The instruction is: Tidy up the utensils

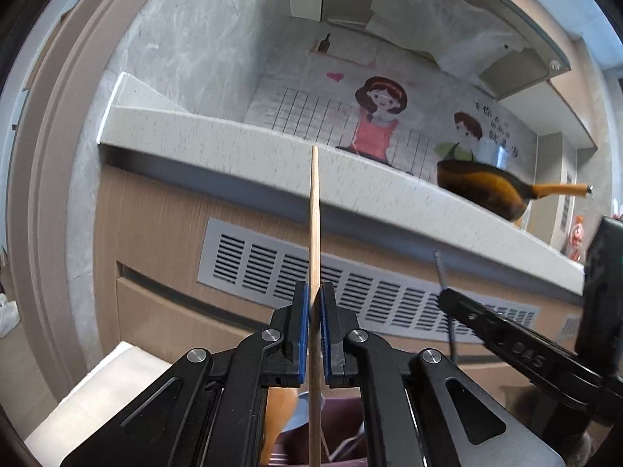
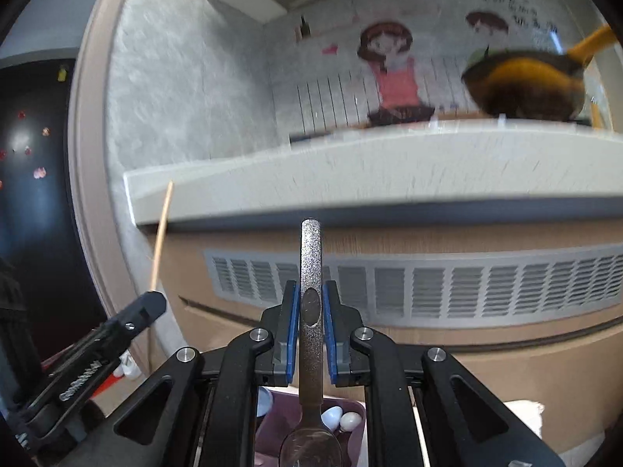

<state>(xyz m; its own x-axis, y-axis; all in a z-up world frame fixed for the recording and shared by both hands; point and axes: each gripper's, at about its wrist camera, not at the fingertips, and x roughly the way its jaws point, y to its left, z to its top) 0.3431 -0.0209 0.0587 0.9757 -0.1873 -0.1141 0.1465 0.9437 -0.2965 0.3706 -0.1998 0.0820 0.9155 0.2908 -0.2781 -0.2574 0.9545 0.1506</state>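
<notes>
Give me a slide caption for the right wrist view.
Right gripper clamps a metal spoon handle-up above a mauve utensil bin.

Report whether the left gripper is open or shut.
Shut. The left gripper has both blue pads pressed against a thin wooden chopstick that runs upright between them.

Ahead of you runs a white speckled stone countertop (image 1: 241, 144) with a thick front edge, mounted above a tan wood-grain cabinet front (image 1: 155, 225). On the countertop's right part rests a dark brown-orange frying pan (image 1: 483, 190), its orange handle pointing right.
</notes>
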